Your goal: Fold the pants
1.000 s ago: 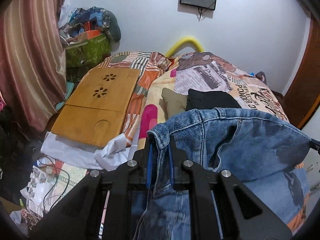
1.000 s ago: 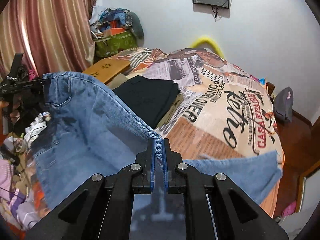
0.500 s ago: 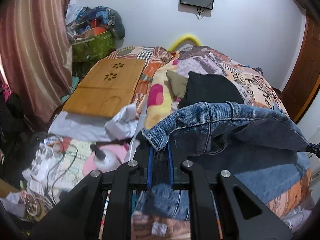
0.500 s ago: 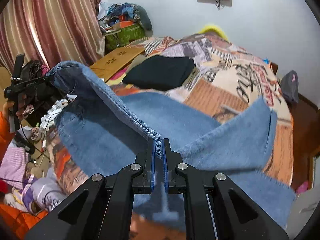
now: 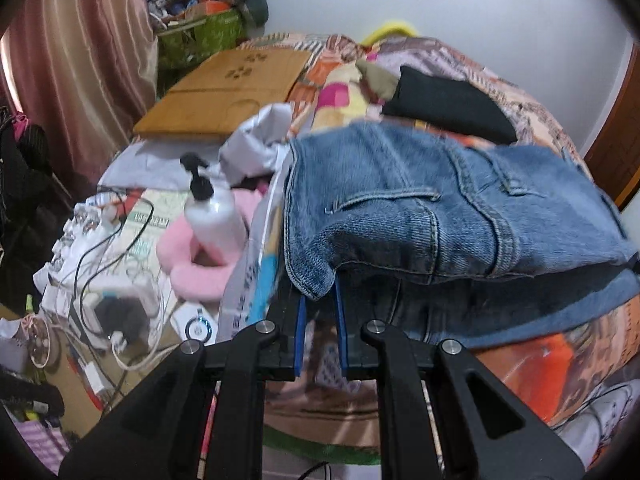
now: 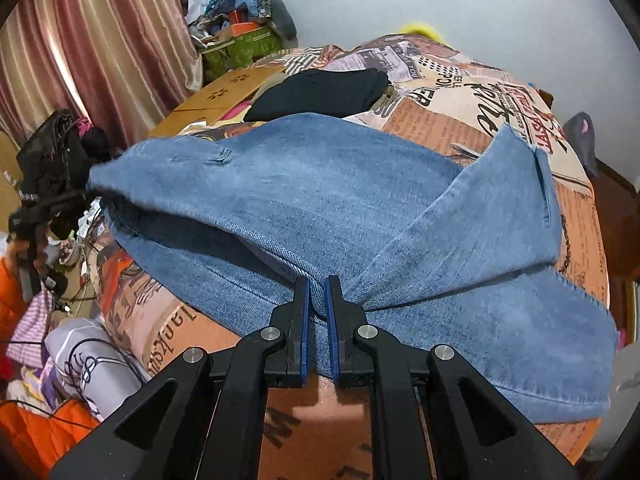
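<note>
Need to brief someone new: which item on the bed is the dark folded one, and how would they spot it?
Start at the patterned bedspread, then look beyond the blue jeans toward the wall. The black folded garment lies there beside the wooden lap tray. It is the only plain black piece on the bed.

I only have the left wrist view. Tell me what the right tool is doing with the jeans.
Observer: The right tool is shut on a folded edge of the jeans, just above the bedspread.
Operator: Report how the legs lie.
Observer: The upper leg is doubled back across the lower leg, its hem turned toward the far wall.
Operator: Name anything past the bed's right side.
Observer: A grey backpack sits there by the wall.
</note>
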A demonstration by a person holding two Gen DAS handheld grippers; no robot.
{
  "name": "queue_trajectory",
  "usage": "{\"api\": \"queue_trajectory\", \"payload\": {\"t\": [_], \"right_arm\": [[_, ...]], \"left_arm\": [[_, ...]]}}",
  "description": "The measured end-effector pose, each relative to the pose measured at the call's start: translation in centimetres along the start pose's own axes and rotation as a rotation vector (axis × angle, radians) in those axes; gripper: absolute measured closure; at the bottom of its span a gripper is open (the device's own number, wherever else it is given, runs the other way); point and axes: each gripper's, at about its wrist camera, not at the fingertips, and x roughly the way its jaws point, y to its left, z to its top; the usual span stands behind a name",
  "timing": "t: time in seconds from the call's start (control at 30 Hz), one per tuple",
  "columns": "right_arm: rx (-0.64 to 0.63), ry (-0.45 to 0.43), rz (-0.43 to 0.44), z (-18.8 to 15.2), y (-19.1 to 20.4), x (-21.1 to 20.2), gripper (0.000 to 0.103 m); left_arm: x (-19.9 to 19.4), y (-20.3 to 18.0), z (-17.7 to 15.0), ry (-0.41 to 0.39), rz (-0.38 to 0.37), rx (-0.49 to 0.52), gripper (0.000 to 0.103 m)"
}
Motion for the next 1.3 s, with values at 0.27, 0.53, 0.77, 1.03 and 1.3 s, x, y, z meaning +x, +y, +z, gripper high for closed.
{"api": "queue_trajectory", "payload": {"t": [0.27,0.53,0.77,1.03,1.3], "right_arm": [[-0.014,0.015,-0.001,0.1,0.1,-1.1,0.085],[0.03,-0.039,-0.08,1.2,-3.0,-3.7,0.081],[0.108,-0.106,-0.152,4.0,-7.3,-5.4,0.07],[0.141,-0.129,-0.241,8.0,-12.3,-4.3,0.061],[0.167,-0.074,-0.28,12.1,-17.9,1.9,0.055]], "left_arm": [[-2.9,-1.1,0.0,-0.015,0.075,0.067,0.09],[-7.4,-3.8,4.0,-0.13,0.053,0.081,0.088],[-6.0,-9.6,9.9,-0.154,-0.038,0.096,0.088],[-1.3,-17.6,15.8,-0.136,-0.145,0.144,0.071],[4.5,-23.8,19.0,-0.095,-0.185,0.188,0.047]]}}
